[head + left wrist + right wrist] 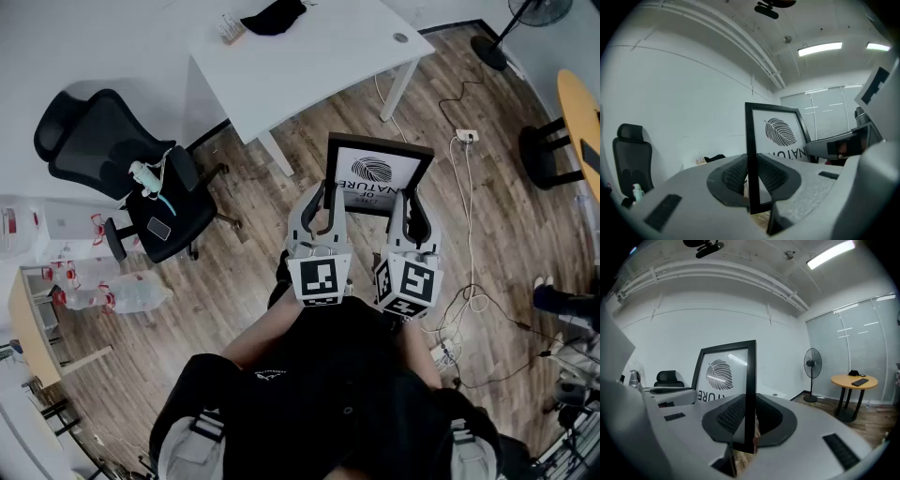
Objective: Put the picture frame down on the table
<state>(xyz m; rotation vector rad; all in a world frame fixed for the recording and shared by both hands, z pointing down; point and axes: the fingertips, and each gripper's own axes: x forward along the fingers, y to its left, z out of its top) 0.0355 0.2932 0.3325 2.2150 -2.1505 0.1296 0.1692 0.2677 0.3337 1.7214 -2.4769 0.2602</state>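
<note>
Two grippers carry the picture frame (380, 173). Your left gripper (323, 202) has its jaws pressed on the frame's left side bar and your right gripper (412, 204) on the right one, with only the thin black bar between the pads. The frame hangs roughly upright above the wooden floor (281, 187) and touches nothing else. So I judge that the putting down is not yet begun: you must first reach the white table (309, 75), which stands ahead, apart from the frame. Its top is mostly bare, with a black cloth (274, 16) and a small item (231, 28) at the far edge. An office chair (122, 159) stands at your left, a fan (811, 365) and a round table (853, 379) at your right, and cables (462, 178) lie on the floor.
</note>
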